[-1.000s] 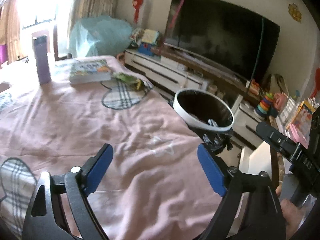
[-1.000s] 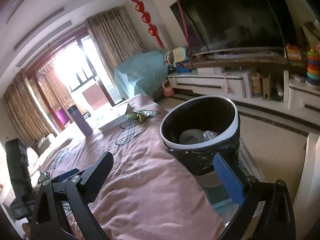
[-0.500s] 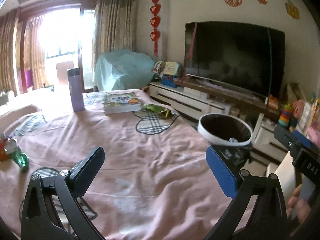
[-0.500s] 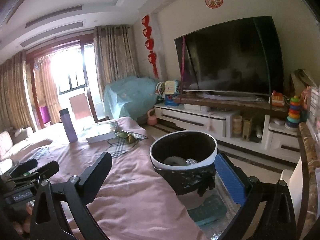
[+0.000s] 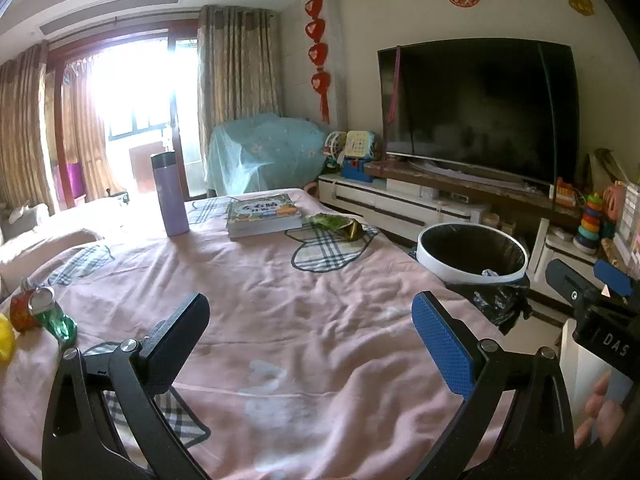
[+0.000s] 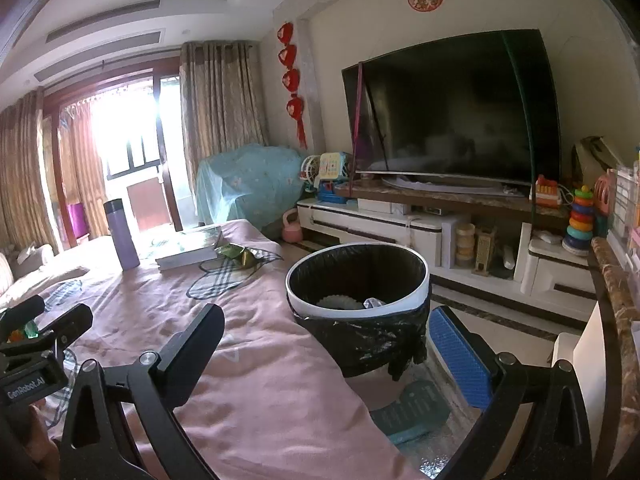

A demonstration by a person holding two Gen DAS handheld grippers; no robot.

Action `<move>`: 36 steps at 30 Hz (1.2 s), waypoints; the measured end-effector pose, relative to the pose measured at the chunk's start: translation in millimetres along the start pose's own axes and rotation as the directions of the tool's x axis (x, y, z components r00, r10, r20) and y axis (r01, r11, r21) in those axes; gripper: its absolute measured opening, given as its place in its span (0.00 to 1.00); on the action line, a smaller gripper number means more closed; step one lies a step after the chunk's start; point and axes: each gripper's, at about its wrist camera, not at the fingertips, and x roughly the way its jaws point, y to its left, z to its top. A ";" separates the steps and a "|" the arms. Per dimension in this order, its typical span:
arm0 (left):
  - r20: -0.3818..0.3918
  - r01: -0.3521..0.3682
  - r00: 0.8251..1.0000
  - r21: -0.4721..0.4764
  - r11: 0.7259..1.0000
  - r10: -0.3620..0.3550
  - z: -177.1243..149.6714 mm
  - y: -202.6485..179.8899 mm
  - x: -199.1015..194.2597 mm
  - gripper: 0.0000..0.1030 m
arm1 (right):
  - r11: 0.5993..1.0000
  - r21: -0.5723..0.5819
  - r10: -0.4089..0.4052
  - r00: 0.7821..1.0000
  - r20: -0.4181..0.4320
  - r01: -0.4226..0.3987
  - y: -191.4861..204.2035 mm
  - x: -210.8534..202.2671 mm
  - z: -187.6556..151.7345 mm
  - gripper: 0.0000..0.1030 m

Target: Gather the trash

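The left gripper (image 5: 312, 344) hangs above the pink tablecloth (image 5: 280, 312), its jaws spread wide with nothing between them. The right gripper (image 6: 324, 344) is likewise wide open and empty, held over the table's right edge with the trash bin (image 6: 360, 300) just ahead of it. The bin, white-rimmed and lined with a black bag, stands on the floor touching the table's side; some white crumpled waste lies at its bottom.

On the far part of the table a crumpled green and gold wrapper (image 5: 338, 225) rests on a plaid patch of the cloth, just beside a stack of books (image 5: 262, 216). A purple flask (image 5: 169, 194) stands upright to the left of the books. At the table's near left edge lies a small cluster of trash: a green bottle (image 5: 56, 316) tilted on its side, touching something red (image 5: 22, 314), with a yellow item (image 5: 6, 340) partly cut off by the frame

Behind the bin a large dark television (image 6: 452, 108) sits on a low white cabinet (image 6: 380, 224)
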 end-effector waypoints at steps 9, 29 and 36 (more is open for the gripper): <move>0.004 -0.004 1.000 -0.001 1.000 0.004 -1.0 -1.0 -0.1 1.00 | 1.000 0.000 -0.001 1.000 -0.001 0.001 -2.1 1.3 -0.7 1.00; 0.012 -0.014 1.000 -0.001 1.000 0.014 -1.3 -1.8 -1.3 1.00 | 1.000 0.003 0.000 1.000 0.007 0.000 -6.7 1.6 -1.6 1.00; 0.016 -0.017 1.000 -0.005 1.000 0.017 -2.4 0.4 -3.6 1.00 | 1.000 0.003 0.001 1.000 0.007 -0.001 -6.8 1.6 -1.5 1.00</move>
